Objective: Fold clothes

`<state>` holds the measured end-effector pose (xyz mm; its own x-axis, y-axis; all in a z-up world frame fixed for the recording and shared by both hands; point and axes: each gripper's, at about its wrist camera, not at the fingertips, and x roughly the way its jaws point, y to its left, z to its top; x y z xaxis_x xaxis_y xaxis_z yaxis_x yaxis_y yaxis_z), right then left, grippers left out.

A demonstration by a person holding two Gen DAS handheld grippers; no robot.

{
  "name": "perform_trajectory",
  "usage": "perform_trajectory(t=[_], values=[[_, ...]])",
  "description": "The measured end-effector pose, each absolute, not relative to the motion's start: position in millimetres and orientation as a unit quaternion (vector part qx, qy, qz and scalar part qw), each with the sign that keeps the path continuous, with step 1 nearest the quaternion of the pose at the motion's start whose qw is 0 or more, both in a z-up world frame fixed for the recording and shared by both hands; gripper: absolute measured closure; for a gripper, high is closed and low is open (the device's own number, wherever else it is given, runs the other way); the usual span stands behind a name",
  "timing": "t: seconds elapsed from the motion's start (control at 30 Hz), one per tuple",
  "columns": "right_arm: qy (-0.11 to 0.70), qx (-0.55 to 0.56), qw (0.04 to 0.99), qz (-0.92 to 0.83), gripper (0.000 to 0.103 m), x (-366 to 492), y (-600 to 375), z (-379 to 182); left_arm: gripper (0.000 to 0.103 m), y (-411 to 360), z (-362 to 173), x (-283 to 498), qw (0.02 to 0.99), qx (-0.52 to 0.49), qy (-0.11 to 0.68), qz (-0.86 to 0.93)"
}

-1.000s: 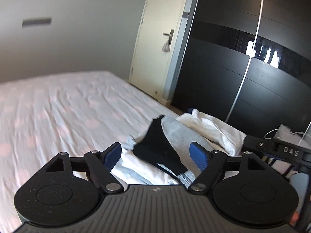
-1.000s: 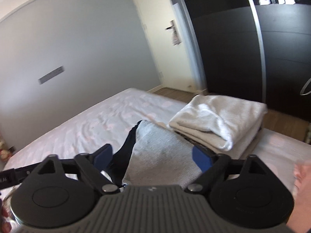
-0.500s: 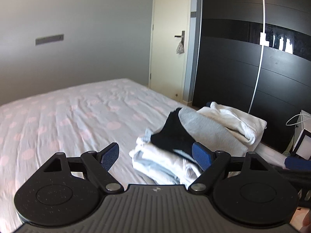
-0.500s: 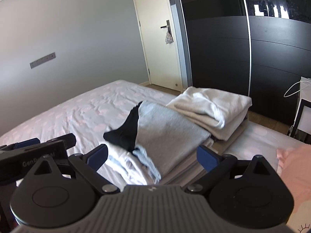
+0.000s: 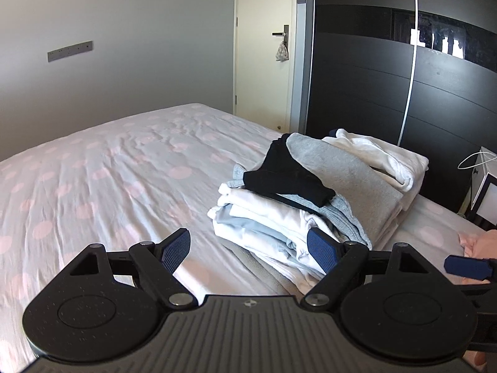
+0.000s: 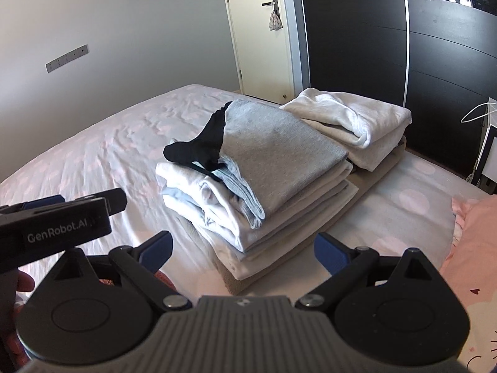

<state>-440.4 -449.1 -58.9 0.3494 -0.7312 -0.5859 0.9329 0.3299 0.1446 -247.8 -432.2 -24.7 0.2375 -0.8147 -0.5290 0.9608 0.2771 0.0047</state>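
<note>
Beyond both spread, empty grippers (image 5: 250,250) (image 6: 243,248), folded clothes (image 6: 267,168) crowd the bed (image 5: 108,168), wardrobe (image 5: 372,77) behind

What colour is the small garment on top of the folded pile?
Black, clearest in the right wrist view.

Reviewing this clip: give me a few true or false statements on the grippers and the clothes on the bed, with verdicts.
1. Both grippers are open and hold nothing. True: left gripper, right gripper.
2. The black garment lies on the bare sheet. False: it lies on top of the folded stack.
3. The grey garment lies folded on the stack. True.
4. The white towel hangs from the door handle. False: it lies folded at the far end of the stack; a small pouch hangs there.
</note>
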Motion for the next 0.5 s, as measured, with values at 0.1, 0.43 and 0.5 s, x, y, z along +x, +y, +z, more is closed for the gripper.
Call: perform_trajectory(t=[0.1,0.43,0.5], values=[[0.212,0.233,0.789,-0.528,0.005,-440.4,-448.3,-57.9,0.021,-430.7,-23.2,-246.3,0.768,0.165,0.218,-0.579],[0.200,0.215,0.796,-0.529,0.005,-436.8,-441.9,-51.7,0.021,-428.2,-17.6,-246.5,0.767,0.160,0.217,-0.582],[0.199,0.212,0.796,-0.531,0.005,-436.4,-441.2,-51.3,0.021,-428.5,-17.4,-246.6,0.767,0.160,0.217,-0.582]])
